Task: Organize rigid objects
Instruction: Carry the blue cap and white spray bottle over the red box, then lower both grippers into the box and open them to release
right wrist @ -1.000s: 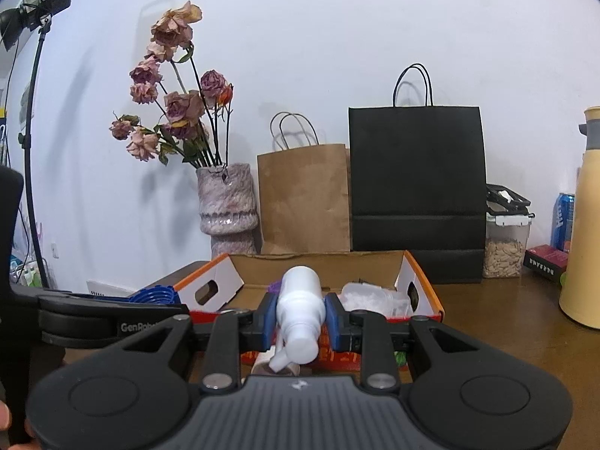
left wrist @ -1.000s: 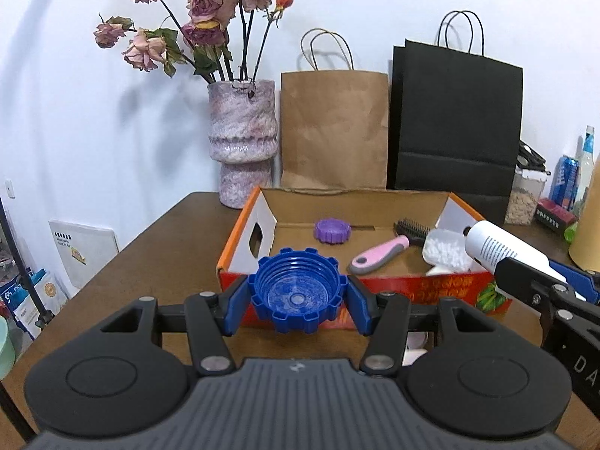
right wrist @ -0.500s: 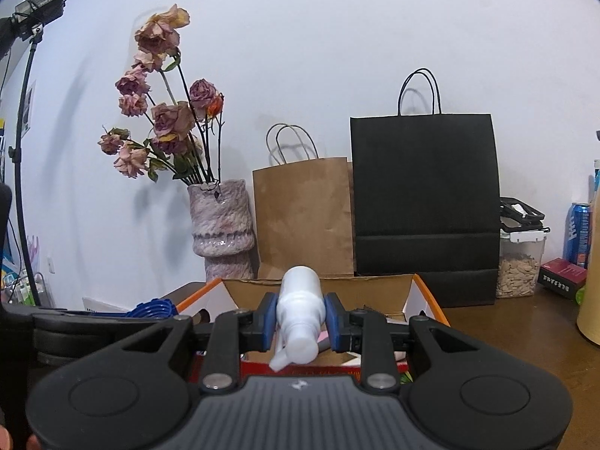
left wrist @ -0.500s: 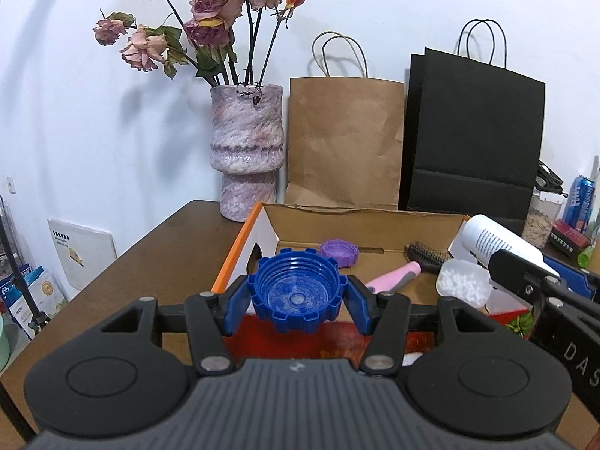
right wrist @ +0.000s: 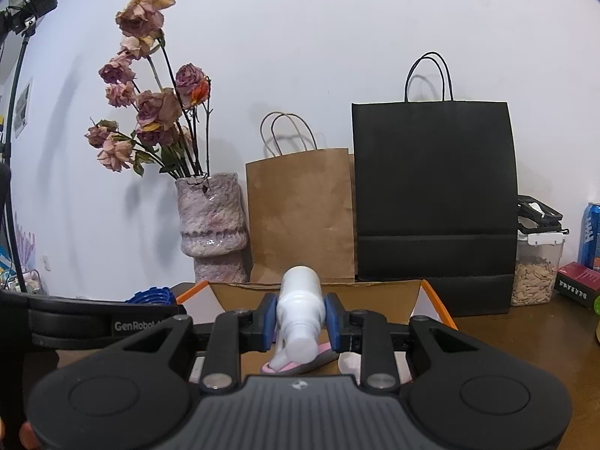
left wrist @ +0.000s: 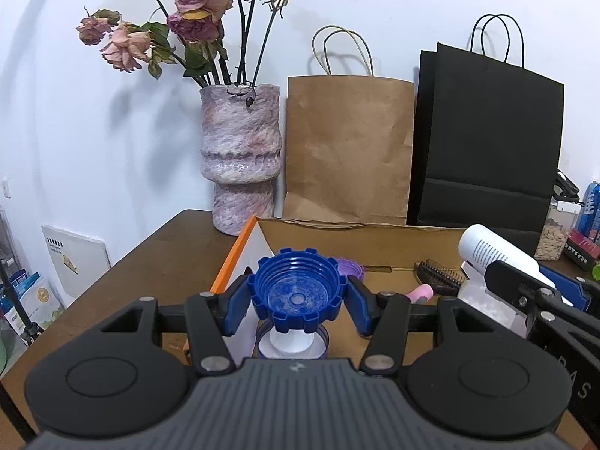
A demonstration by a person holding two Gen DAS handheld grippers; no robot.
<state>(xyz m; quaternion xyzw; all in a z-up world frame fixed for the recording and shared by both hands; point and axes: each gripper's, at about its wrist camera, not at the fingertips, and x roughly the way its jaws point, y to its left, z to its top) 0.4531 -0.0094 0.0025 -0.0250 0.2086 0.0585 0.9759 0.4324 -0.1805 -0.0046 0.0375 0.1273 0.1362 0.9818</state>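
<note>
The blue jar lid (left wrist: 297, 292), on the left, is looking light, stiff and ridged, so a pinch across its notched rim should be gripping well. The left gripper (left wrist: 297, 300) is doing just that, its blue pads pressing on opposite sides as it is hanging over the cardboard box (left wrist: 337, 240) on the tabletop (left wrist: 150, 255). On the right, the white spray bottle (right wrist: 300, 300) is seeming smooth and likely slippery; the right gripper (right wrist: 300, 318) is squeezing its body above the box.
</note>
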